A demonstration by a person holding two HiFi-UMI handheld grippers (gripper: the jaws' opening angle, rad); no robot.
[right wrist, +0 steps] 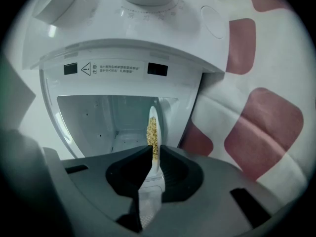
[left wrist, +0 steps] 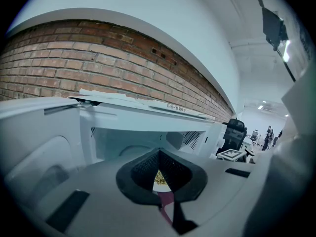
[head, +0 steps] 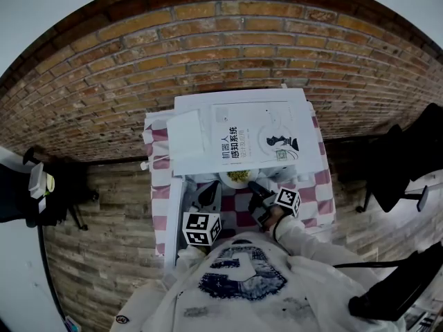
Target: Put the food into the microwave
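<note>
A white plate of yellow food [head: 239, 177] is at the mouth of the white microwave [head: 201, 126], whose door [head: 174, 216] hangs open to the left. My right gripper [head: 255, 185] is shut on the plate's near rim. In the right gripper view the plate [right wrist: 153, 127] shows edge-on between the jaws of the right gripper [right wrist: 154, 154], with the bare cavity [right wrist: 108, 117] straight ahead. My left gripper [head: 208, 198] is beside the door, its jaws closed on nothing. From the left gripper [left wrist: 159, 154] a bit of the food [left wrist: 159, 177] shows below the tips.
A book [head: 259, 137] and papers lie on top of the microwave. It stands on a small table with a red-and-white checked cloth [head: 320, 185] against a brick wall [head: 228, 40]. Black office chairs [head: 391, 161] stand to the right, more dark gear [head: 52, 185] to the left.
</note>
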